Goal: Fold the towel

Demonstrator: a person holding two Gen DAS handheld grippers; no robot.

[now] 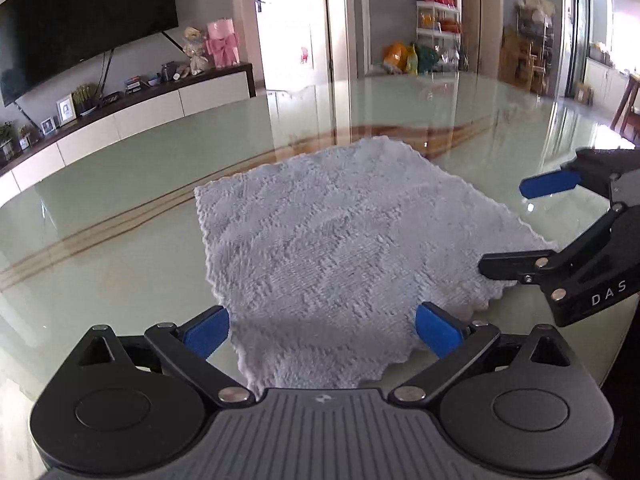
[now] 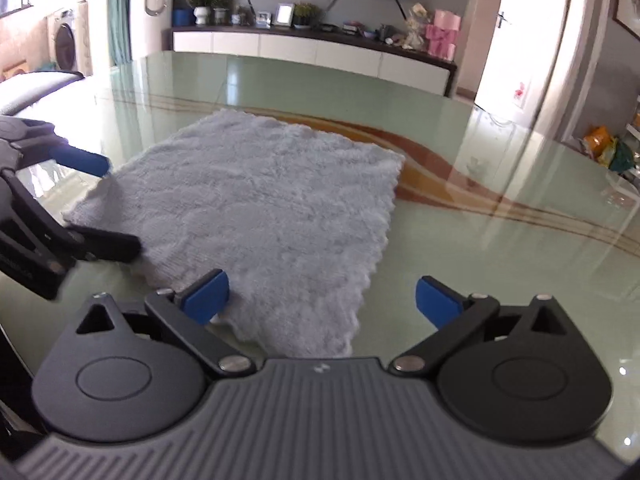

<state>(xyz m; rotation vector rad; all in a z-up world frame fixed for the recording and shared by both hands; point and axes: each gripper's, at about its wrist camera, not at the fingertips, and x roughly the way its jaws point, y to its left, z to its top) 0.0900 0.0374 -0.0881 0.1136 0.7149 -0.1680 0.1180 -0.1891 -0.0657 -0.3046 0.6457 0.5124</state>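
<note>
A pale grey fluffy towel (image 1: pixel 328 240) lies spread flat on the glass table (image 1: pixel 120 208); it also shows in the right wrist view (image 2: pixel 260 208). My left gripper (image 1: pixel 322 330) is open, its blue pads either side of the towel's near corner, just above it. My right gripper (image 2: pixel 322 300) is open over the towel's other near corner, its left pad above the cloth and its right pad over bare glass. Each gripper shows in the other's view: the right one (image 1: pixel 516 228) at the towel's right edge, the left one (image 2: pixel 116 208) at its left edge. Neither holds the towel.
The table's far edge (image 2: pixel 320 64) curves in front of a low white TV cabinet (image 2: pixel 312 50) with ornaments. A brown stripe (image 2: pixel 460 168) runs across the glass beyond the towel. A chair back (image 2: pixel 36 88) stands at the left.
</note>
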